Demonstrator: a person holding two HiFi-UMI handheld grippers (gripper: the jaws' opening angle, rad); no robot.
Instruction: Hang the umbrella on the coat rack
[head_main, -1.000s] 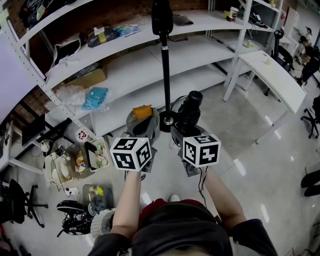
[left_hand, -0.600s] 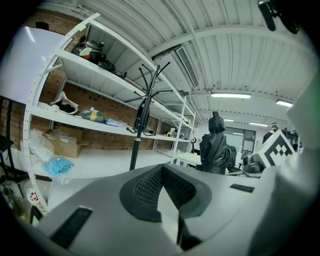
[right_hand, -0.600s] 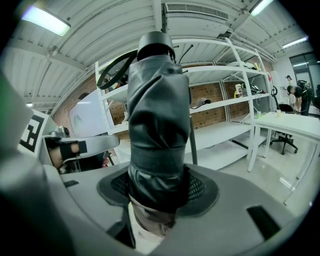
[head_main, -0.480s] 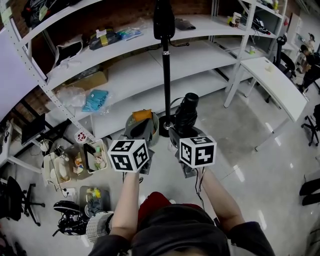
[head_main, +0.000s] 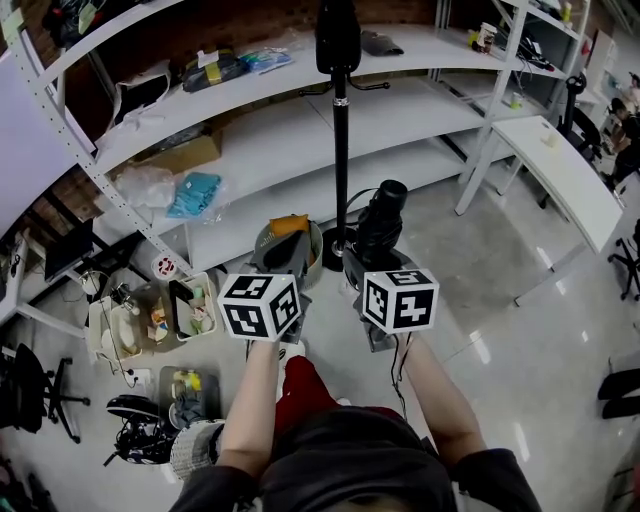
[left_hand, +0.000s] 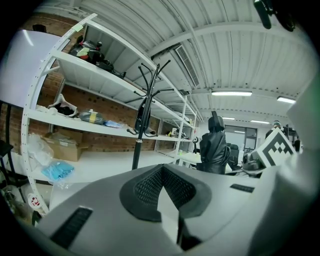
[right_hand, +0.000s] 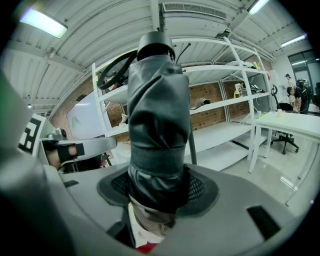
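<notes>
My right tongs (right_hand: 157, 195) stand wide but full, clamped round the folded black umbrella (right_hand: 156, 120), which sticks out straight ahead of them. My left tongs (left_hand: 162, 197) are closed on nothing. Over the last second the grip hasn't changed; I've only drifted a little sideways. I judge this is still the carry, as the coat rack (head_main: 340, 160) stands ahead, well apart from the umbrella.
</notes>
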